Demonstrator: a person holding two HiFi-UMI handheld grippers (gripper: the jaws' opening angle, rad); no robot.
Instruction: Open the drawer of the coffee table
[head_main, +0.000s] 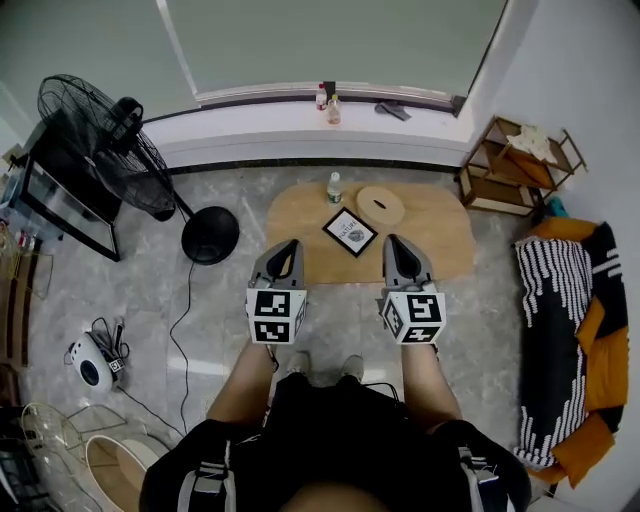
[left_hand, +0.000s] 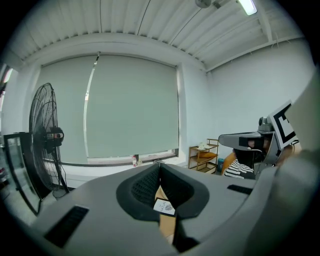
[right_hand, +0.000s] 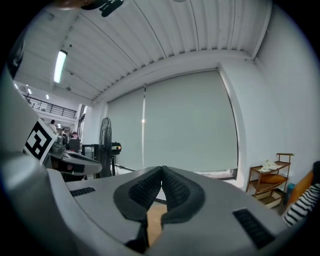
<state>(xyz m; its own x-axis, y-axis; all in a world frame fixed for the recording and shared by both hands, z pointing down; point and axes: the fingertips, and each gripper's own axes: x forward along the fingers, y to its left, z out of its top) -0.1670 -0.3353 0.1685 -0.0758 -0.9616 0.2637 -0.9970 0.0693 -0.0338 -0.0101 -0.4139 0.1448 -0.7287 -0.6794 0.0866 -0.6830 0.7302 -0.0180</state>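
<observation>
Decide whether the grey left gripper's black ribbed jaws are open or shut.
Shut: in the left gripper view the left gripper has its jaw tips pressed together, with nothing held between them.

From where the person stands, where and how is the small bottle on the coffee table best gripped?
Likely around its middle, jaws either side, from the near left: the bottle stands upright and slim, bare table there, card and round lid on its right.
</observation>
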